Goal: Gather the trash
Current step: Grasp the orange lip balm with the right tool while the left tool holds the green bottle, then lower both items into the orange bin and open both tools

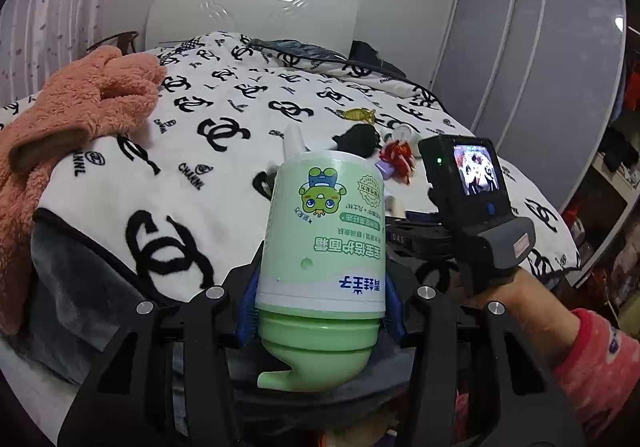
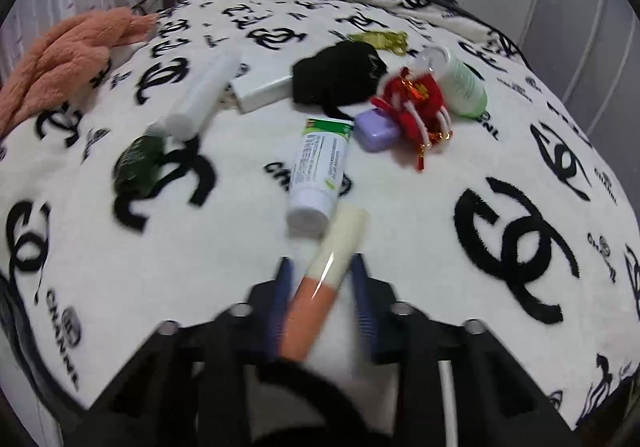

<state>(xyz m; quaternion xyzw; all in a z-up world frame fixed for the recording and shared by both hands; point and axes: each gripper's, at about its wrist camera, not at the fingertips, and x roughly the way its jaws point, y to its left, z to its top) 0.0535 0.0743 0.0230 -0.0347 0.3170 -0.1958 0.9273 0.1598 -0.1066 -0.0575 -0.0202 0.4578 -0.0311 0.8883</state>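
My left gripper (image 1: 320, 299) is shut on a light green pump bottle (image 1: 324, 231) with a cartoon frog label, held upside down above the bed's near edge. In the right wrist view my right gripper (image 2: 322, 279) is shut on an orange and cream tube (image 2: 340, 239), which slants up to the right between the blue pads (image 2: 362, 287). Trash lies ahead on the white logo blanket (image 2: 400, 207): a white tube with a green end (image 2: 316, 175), a purple box (image 2: 376, 129), a red ornament (image 2: 416, 103), and a green and white bottle (image 2: 460, 83).
A black cloth (image 2: 340, 75), a white box (image 2: 264, 87), a white cylinder (image 2: 204, 95), a dark green item (image 2: 138, 167) and a yellow wrapper (image 2: 380, 37) also lie on the bed. Pink fleece (image 1: 80, 107) covers its left side. A grey wardrobe (image 1: 540, 47) stands at the right.
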